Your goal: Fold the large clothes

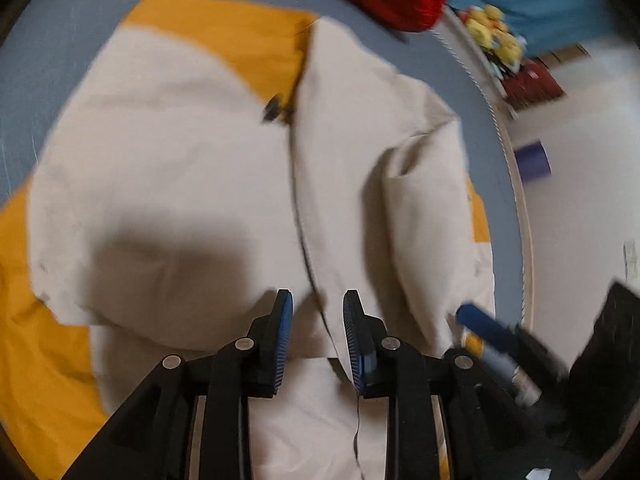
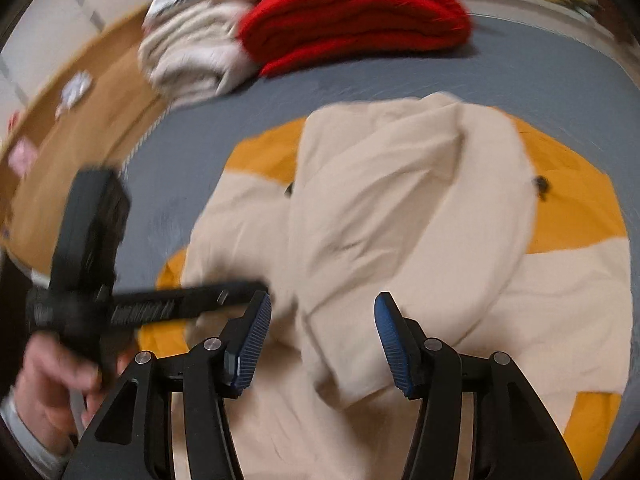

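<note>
Two pairs of tongs, both hovering over a large cream-and-mustard zip-front cotton jacket, spread flat on a grey-blue felt-covered desk. Left tongs: pads apart, nothing between them, poised just above the dark zipper line near the hem. Right tongs: spread wider, also gripping nothing, above the jacket's midsection.

Judging progress: about midway. One cream sleeve already laid across the body, its cuff end bunched and creased toward the near side. Mustard panels exposed at collar and sides, so no lengthwise halving yet. Other sleeve's position hard to tell through the motion blur. Probably left: bringing in the remaining side, smoothing the wrinkled sleeve, then folding hem up to collar.

Farther back on the desk, well apart from the jacket: a folded red knitted sweater beside a folded cream fleece garment, likely finished pieces. Blurred yellow plush toys beyond the desk edge.
</note>
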`<state>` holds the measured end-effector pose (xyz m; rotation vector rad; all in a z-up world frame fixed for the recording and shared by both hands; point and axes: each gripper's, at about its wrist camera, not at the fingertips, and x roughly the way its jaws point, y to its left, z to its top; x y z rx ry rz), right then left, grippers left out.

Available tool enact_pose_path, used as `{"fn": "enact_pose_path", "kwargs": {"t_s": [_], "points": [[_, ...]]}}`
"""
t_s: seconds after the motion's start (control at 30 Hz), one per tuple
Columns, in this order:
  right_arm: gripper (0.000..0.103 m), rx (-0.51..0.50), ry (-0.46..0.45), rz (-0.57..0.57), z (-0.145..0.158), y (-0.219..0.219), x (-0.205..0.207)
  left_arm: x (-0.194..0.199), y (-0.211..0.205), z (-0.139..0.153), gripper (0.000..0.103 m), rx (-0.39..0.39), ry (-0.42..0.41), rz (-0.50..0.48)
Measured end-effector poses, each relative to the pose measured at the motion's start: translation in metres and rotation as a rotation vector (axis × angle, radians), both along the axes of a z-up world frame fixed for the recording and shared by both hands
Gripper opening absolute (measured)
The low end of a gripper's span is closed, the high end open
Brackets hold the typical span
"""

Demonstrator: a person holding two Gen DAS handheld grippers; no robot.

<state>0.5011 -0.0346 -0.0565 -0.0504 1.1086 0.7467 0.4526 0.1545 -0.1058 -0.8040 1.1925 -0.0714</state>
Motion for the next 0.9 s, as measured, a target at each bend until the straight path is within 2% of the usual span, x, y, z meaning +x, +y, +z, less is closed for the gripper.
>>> {"fn": "enact_pose_path", "kwargs": {"t_s": [0.1, 0.17, 0.23, 0.33, 0.4, 0.43, 0.5, 0.53, 0.57, 0.67, 0.73, 0.8, 0.87, 0.9], "points": [[0.055, -0.115, -0.055, 0.056, -0.011, 0.02, -0.014, 0.001, -0.008, -0.012, 0.023, -0.06, 0.009, 0.022], [0.049, -0.192, -0.101, 0.066, -0.017, 0.026, -0.019, 0.003, -0.009, -0.015, 0.024, -0.104, 0.002, 0.034], [0.009, -0.203, -0.117, 0.047, -0.02, 0.023, -0.018, 0.001, -0.004, -0.015, 0.025, -0.135, -0.003, 0.045], [0.005, -0.084, -0.076, -0.046, -0.009, 0.007, -0.005, -0.003, 0.0, -0.02, 0.025, -0.187, 0.004, 0.064], [0.004, 0.035, -0.031, -0.098, 0.001, -0.005, 0.001, -0.002, 0.003, -0.024, 0.024, -0.221, 0.003, 0.071], [0.004, 0.122, 0.004, -0.131, 0.006, -0.013, 0.005, -0.001, 0.003, -0.025, 0.024, -0.242, -0.003, 0.074], [0.004, 0.293, 0.061, -0.205, 0.013, -0.029, 0.01, 0.003, 0.002, -0.019, 0.016, -0.285, -0.034, 0.072], [0.004, 0.347, 0.078, -0.23, 0.015, -0.035, 0.012, 0.004, 0.002, -0.015, 0.003, -0.275, -0.051, 0.069], [0.004, 0.424, 0.096, -0.269, 0.017, -0.044, 0.013, 0.005, 0.002, -0.009, 0.0, -0.246, -0.068, 0.074], [0.003, 0.563, 0.115, -0.389, 0.019, -0.071, 0.015, 0.007, 0.006, 0.016, 0.0, -0.146, -0.159, 0.08], [0.003, 0.599, 0.135, -0.456, 0.016, -0.084, 0.015, 0.008, 0.011, 0.033, 0.0, -0.114, -0.218, 0.088], [0.003, 0.583, 0.169, -0.535, 0.005, -0.095, 0.013, 0.009, 0.013, 0.037, 0.0, -0.084, -0.218, 0.088], [0.004, 0.471, 0.208, -0.574, -0.009, -0.094, 0.015, 0.012, 0.014, 0.029, 0.002, -0.078, -0.177, 0.098], [0.004, 0.381, 0.222, -0.588, -0.017, -0.091, 0.017, 0.014, 0.014, 0.021, 0.005, -0.094, -0.146, 0.1]]}}
